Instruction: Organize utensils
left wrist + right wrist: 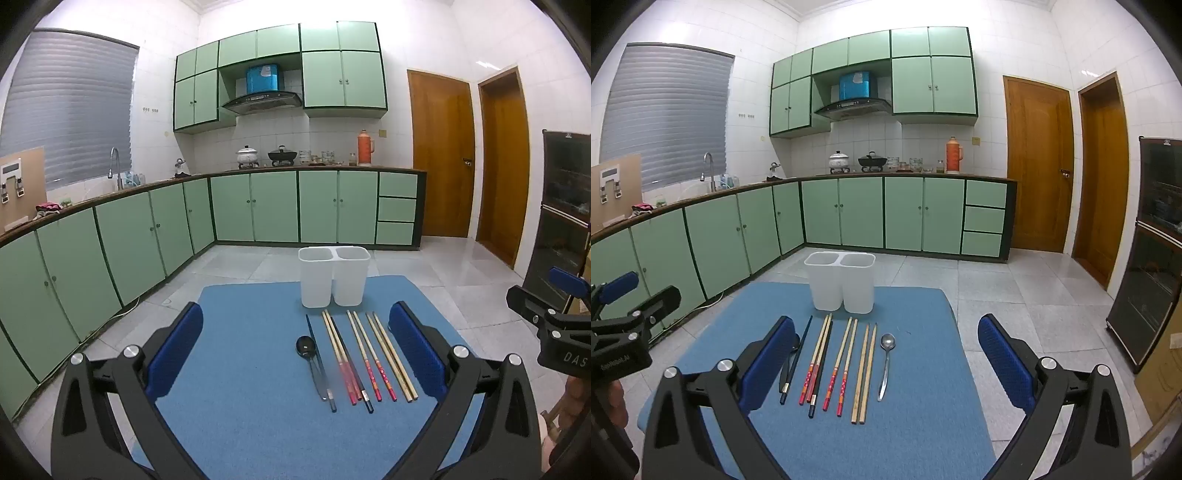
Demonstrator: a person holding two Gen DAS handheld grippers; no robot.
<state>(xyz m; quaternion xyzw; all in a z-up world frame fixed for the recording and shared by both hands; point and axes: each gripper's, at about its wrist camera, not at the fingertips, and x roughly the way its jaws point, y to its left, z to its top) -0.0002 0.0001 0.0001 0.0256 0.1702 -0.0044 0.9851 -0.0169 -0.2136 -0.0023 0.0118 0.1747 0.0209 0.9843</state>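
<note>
Both the left gripper (pixel 295 354) and right gripper (pixel 886 354) are held wide, empty, above chopsticks (pixel 846 365) laid before the white holder (pixel 842 284).

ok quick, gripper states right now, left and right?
Left gripper: open, holding nothing, above the blue mat.
Right gripper: open, holding nothing; chopsticks and spoon lie untouched on the mat.

I see a kitchen with mint-green cabinets (pixel 255 206) along two walls. On the counter stand a white lidded pot (pixel 246 154), a black wok (pixel 282 154) and an orange thermos (pixel 365 147). A range hood (pixel 262 100) hangs above. A faucet (pixel 115 166) rises below the blinds (pixel 70 118); two wooden doors (pixel 441 155) stand right.
</note>
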